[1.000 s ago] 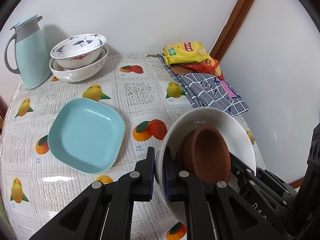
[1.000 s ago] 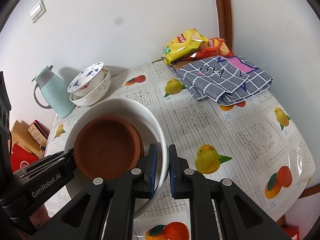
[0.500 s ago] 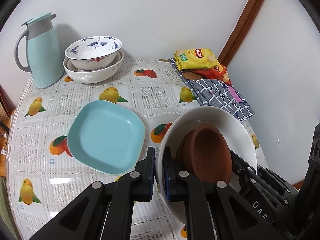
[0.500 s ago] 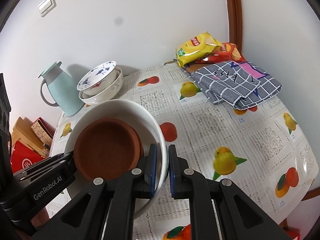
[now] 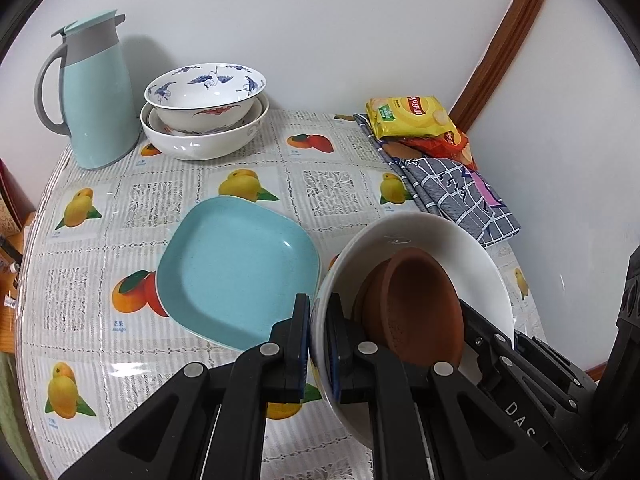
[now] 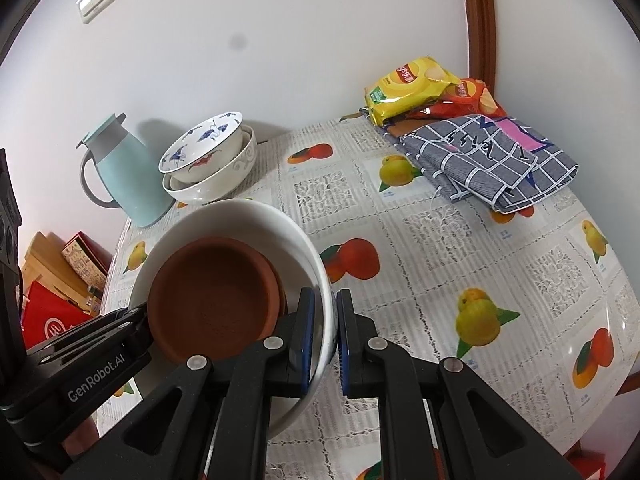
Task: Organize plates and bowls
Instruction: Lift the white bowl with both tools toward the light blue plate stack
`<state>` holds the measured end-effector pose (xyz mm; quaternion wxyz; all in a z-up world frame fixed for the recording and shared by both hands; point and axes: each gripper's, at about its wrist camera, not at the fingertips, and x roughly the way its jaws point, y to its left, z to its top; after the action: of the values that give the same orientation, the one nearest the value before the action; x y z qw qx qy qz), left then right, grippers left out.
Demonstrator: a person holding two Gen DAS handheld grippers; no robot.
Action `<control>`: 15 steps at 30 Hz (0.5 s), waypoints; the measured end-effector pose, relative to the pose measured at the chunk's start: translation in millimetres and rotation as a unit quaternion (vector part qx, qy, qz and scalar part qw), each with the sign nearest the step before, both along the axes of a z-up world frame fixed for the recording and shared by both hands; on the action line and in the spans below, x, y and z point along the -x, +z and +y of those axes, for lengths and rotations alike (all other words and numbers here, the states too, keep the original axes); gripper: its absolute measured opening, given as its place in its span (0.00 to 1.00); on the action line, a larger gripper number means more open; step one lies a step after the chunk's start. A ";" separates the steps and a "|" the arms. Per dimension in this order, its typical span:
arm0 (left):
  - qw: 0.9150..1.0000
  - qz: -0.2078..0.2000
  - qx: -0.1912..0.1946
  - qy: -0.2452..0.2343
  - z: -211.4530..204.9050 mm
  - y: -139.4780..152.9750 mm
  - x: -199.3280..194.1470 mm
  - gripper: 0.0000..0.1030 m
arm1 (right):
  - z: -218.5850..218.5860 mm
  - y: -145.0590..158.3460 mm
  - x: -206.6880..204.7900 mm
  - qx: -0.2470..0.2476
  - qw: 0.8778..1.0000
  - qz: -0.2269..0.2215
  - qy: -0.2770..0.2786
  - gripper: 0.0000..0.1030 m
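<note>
Both grippers hold one large white bowl (image 5: 440, 240) above the table, with a brown clay bowl (image 5: 416, 304) inside it. My left gripper (image 5: 319, 344) is shut on the bowl's left rim. My right gripper (image 6: 322, 336) is shut on the opposite rim of the white bowl (image 6: 248, 216); the brown bowl (image 6: 216, 296) shows there too. A light blue square plate (image 5: 236, 268) lies on the table just left of the held bowl. A blue-patterned bowl (image 5: 204, 92) sits nested in a white bowl (image 5: 200, 140) at the back.
A light blue jug (image 5: 96, 96) stands at the back left beside the stacked bowls. Snack bags (image 5: 412, 116) and a folded checked cloth (image 5: 460, 192) lie at the back right by the wall. The fruit-print tablecloth (image 6: 460, 248) covers the table. Boxes (image 6: 60, 280) sit beyond the left edge.
Both grippers have carried the white bowl with the brown bowl leftward and back; the blue plate and stacked bowls now sit closer to it in view. Both grips are unchanged.
</note>
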<state>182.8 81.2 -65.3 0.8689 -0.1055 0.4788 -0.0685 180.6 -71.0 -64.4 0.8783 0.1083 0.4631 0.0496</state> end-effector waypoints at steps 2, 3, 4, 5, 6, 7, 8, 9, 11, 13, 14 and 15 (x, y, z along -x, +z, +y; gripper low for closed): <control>1.000 0.000 0.000 0.000 3.4 -0.7 -2.5 0.08 | 3.4 -0.6 -1.9 0.001 1.000 0.000 0.000 0.10; 1.000 0.000 0.000 0.000 3.3 -0.7 -2.3 0.08 | 4.9 -0.8 -3.3 0.001 1.000 0.000 0.000 0.10; 1.000 0.000 -0.001 0.000 5.7 -1.2 -3.9 0.08 | 6.3 -1.1 -4.2 0.000 1.000 0.000 0.000 0.10; 1.000 0.000 -0.001 0.000 7.2 -1.7 -5.2 0.08 | 6.5 -1.3 -4.3 0.000 1.000 0.000 0.000 0.10; 1.000 0.001 -0.002 0.000 8.9 -2.2 -7.1 0.08 | 7.7 -1.9 -5.7 -0.001 1.000 0.000 0.000 0.10; 1.000 0.001 -0.002 0.000 10.5 -2.5 -8.7 0.08 | 9.5 -2.5 -7.5 -0.002 1.000 0.000 0.000 0.10; 1.000 0.002 -0.001 -0.001 12.5 -3.1 -10.7 0.08 | 11.1 -2.9 -9.5 -0.003 1.000 0.001 -0.001 0.10; 1.000 0.002 -0.001 -0.002 14.4 -3.5 -12.7 0.08 | 12.8 -3.2 -11.0 -0.003 1.000 0.001 -0.002 0.10; 1.000 0.002 -0.002 -0.004 16.7 -3.9 -15.4 0.08 | 15.3 -3.5 -13.6 -0.002 1.000 0.000 -0.001 0.10; 1.000 0.002 -0.005 -0.006 18.1 -4.3 -18.1 0.08 | 17.1 -4.5 -15.7 -0.004 1.000 -0.002 -0.002 0.10; 1.000 0.003 -0.006 -0.007 18.7 -4.5 -19.1 0.08 | 17.6 -5.2 -16.7 -0.006 1.000 -0.002 -0.004 0.10; 1.000 0.003 -0.005 -0.008 19.6 -4.9 -20.1 0.08 | 17.7 -5.7 -17.5 -0.008 1.000 -0.001 -0.005 0.10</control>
<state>202.9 100.9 -70.3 0.8672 -0.0973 0.4829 -0.0725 198.1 -53.3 -70.1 0.8781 0.1173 0.4612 0.0492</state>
